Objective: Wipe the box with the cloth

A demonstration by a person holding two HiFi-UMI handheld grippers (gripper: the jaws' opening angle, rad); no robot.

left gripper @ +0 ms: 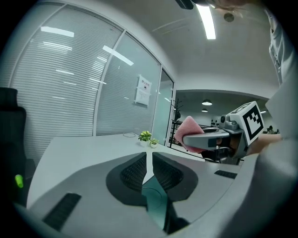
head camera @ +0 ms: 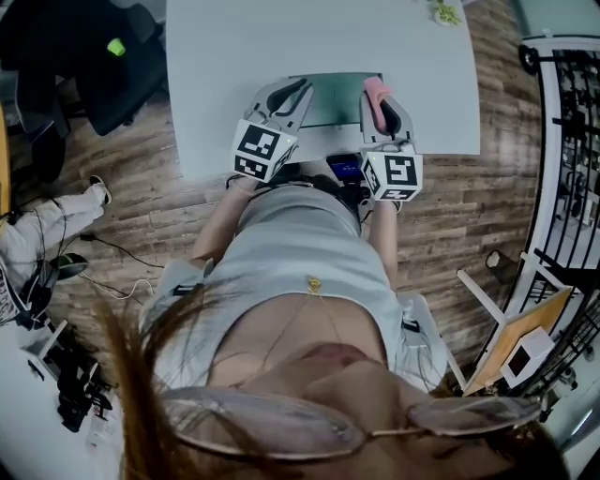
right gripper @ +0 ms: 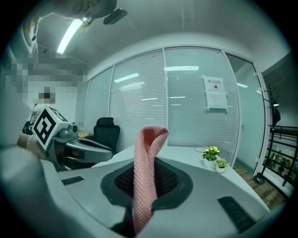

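Note:
A flat teal box (head camera: 333,101) lies on the white table (head camera: 234,47) close to its near edge, between my two grippers. My left gripper (head camera: 296,91) is at the box's left side, with its jaws shut (left gripper: 149,160) and nothing gripped; a teal surface shows through the gap below them. My right gripper (head camera: 377,92) hovers at the box's right side, shut on a pink knitted cloth (head camera: 378,101). The cloth (right gripper: 146,172) stands up folded from between the jaws. In the left gripper view the right gripper (left gripper: 195,139) is seen with the cloth (left gripper: 188,130).
Two small potted plants (right gripper: 212,155) stand at the table's far right corner (head camera: 445,11). A black office chair (head camera: 103,66) is left of the table. A black metal rack (head camera: 572,141) stands at the right. Someone's leg and shoe (head camera: 56,220) and cables lie on the floor at the left.

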